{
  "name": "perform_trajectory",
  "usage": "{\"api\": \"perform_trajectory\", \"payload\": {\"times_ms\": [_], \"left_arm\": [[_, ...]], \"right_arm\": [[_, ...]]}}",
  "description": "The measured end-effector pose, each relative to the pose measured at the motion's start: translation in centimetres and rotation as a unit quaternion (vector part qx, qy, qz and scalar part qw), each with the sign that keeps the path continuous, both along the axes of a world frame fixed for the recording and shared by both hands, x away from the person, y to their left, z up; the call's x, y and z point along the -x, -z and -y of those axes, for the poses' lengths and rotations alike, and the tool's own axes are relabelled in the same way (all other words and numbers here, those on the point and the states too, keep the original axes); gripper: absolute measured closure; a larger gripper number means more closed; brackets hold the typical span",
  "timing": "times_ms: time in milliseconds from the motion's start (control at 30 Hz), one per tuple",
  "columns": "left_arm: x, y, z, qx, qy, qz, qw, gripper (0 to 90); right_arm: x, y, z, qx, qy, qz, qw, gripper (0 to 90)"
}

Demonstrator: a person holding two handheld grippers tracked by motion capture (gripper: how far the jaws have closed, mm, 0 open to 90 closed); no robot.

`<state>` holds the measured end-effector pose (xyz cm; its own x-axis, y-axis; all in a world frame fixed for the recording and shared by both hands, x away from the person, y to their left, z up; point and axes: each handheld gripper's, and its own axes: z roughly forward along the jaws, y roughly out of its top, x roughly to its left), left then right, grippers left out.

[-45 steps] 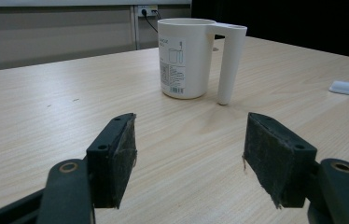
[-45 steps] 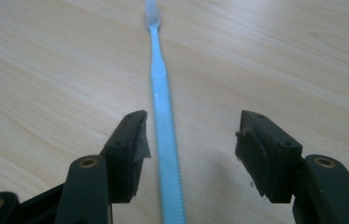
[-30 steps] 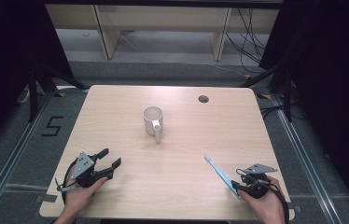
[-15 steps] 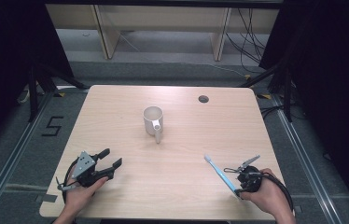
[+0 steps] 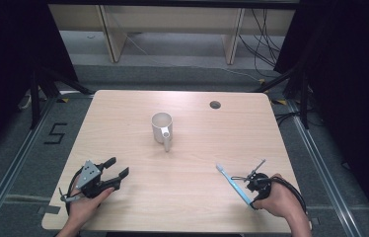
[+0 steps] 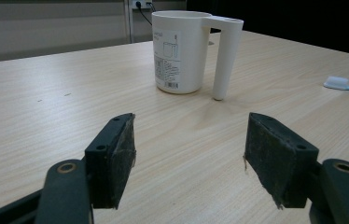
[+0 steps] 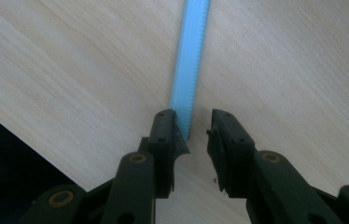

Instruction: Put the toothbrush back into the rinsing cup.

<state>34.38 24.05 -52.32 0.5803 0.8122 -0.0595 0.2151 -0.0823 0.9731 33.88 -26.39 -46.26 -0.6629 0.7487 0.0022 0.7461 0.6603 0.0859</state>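
In the high view my right gripper (image 5: pixel 251 178) sits at the toothbrush (image 5: pixel 233 183) handle, mug (image 5: pixel 162 127) off at eleven, so I should square up before squeezing; in my right gripper view my jaws, just closing, stand slightly apart, the handle's end between them, touching the left pad.
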Motion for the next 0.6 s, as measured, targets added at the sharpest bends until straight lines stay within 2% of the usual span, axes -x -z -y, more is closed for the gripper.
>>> {"api": "perform_trajectory", "payload": {"times_ms": [67, 100, 133, 167, 300, 433, 567, 600], "left_arm": [[0.0, 0.0, 0.0, -0.001, 0.0, 0.0, 1.0, 32.5], [0.0, 0.0, 0.0, -0.001, 0.0, 0.0, 1.0, 32.6], [0.0, 0.0, 0.0, -0.001, 0.001, 0.001, 1.0, 32.6], [0.0, 0.0, 0.0, -0.001, 0.001, 0.002, 1.0, 32.5], [0.0, 0.0, 0.0, -0.001, 0.0, -0.001, 1.0, 32.6], [0.0, 0.0, 0.0, 0.0, 0.001, 0.002, 1.0, 32.6], [0.0, 0.0, 0.0, 0.0, 0.002, 0.001, 1.0, 32.6], [0.0, 0.0, 0.0, 0.001, 0.002, 0.001, 1.0, 32.6]], "right_arm": [[-0.2, 0.0, -0.3, 0.0, 0.01, -0.004, 0.9999, 71.4], [-0.3, 0.1, -0.2, 0.002, 0.001, -0.006, 1.0, 71.5], [-0.5, 0.0, -0.4, 0.001, 0.008, -0.017, 0.9998, 72.0], [-0.3, -0.1, -0.6, 0.009, 0.032, -0.023, 0.9992, 72.2], [-1.1, 0.0, -1.0, 0.003, 0.008, -0.028, 0.9996, 72.6], [-1.5, 0.1, -1.6, 0.014, 0.028, -0.034, 0.9989, 72.7], [-2.0, 0.2, -1.8, 0.013, 0.009, -0.034, 0.9993, 72.9], [-2.0, 0.2, -1.9, 0.011, 0.014, -0.035, 0.9992, 72.9]]}}
